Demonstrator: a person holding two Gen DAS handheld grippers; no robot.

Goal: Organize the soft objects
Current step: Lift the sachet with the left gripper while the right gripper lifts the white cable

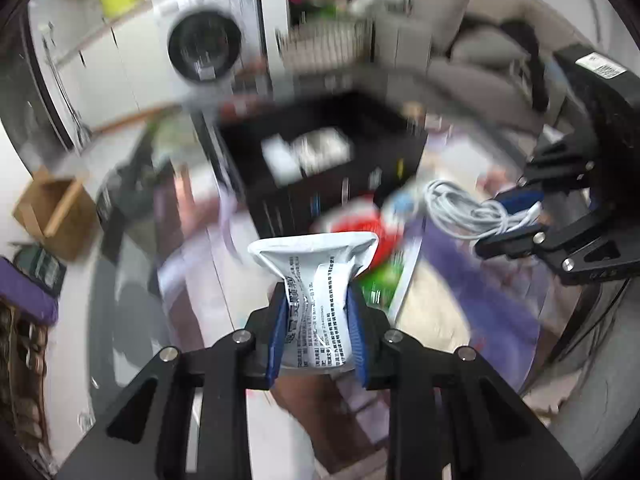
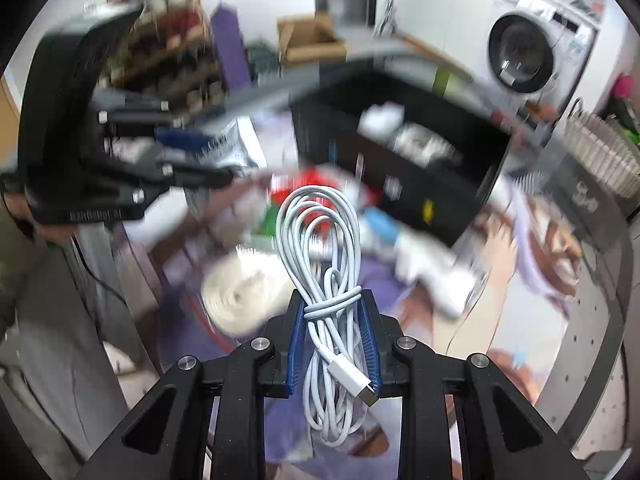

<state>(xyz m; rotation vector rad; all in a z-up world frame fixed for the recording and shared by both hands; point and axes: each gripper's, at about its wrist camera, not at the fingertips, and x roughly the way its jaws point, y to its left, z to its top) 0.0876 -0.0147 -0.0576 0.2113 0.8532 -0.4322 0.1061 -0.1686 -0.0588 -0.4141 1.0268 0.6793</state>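
Note:
My left gripper point(image 1: 318, 300) is shut on a white soft pouch point(image 1: 316, 276) with black printed text, held in the air. My right gripper point(image 2: 334, 308) is shut on a coiled white USB cable point(image 2: 320, 240), also in the air. In the left wrist view the right gripper point(image 1: 516, 216) shows at the right with the cable point(image 1: 460, 212) in it. In the right wrist view the left gripper point(image 2: 208, 156) shows at the upper left with the pouch point(image 2: 232, 144). A black open bin point(image 1: 332, 160) point(image 2: 404, 164) with white items inside stands ahead.
The view is motion-blurred. A red and green package point(image 1: 360, 236) point(image 2: 296, 188) and a roll of white material point(image 2: 240, 300) lie on a patterned cloth point(image 2: 532, 240). A washing machine point(image 1: 204, 44), a cardboard box point(image 1: 52, 212) and a wicker basket point(image 2: 600, 152) stand around.

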